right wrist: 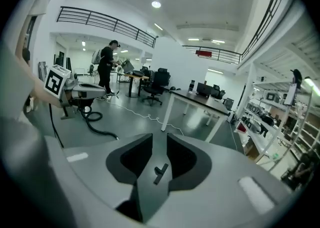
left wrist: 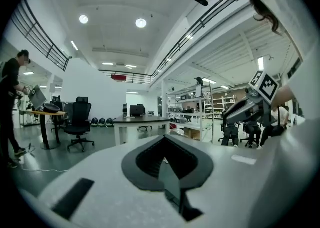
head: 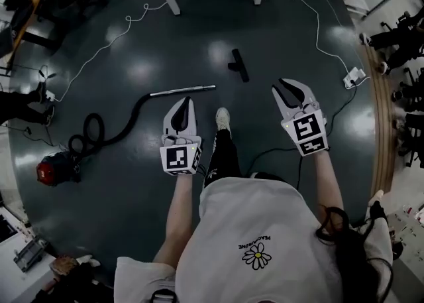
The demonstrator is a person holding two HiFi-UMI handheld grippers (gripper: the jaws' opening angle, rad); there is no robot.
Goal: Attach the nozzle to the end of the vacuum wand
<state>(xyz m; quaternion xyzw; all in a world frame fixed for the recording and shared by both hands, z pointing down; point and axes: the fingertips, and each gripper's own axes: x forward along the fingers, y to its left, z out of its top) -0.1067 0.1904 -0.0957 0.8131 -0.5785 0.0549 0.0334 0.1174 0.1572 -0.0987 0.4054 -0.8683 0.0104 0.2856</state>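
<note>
Nozzle (head: 238, 65) on floor (head: 199, 36) just beyond spread right tool (head: 285, 85); left tool (head: 187, 100) pressed together.

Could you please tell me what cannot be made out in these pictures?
Silver metal vacuum wand: head view, too small to show its open end's fitting.
Black T-shaped plastic nozzle: right gripper view, too small to show its collar.
Dark floor close ahead: left gripper view, covered by the left gripper and its white body.
</note>
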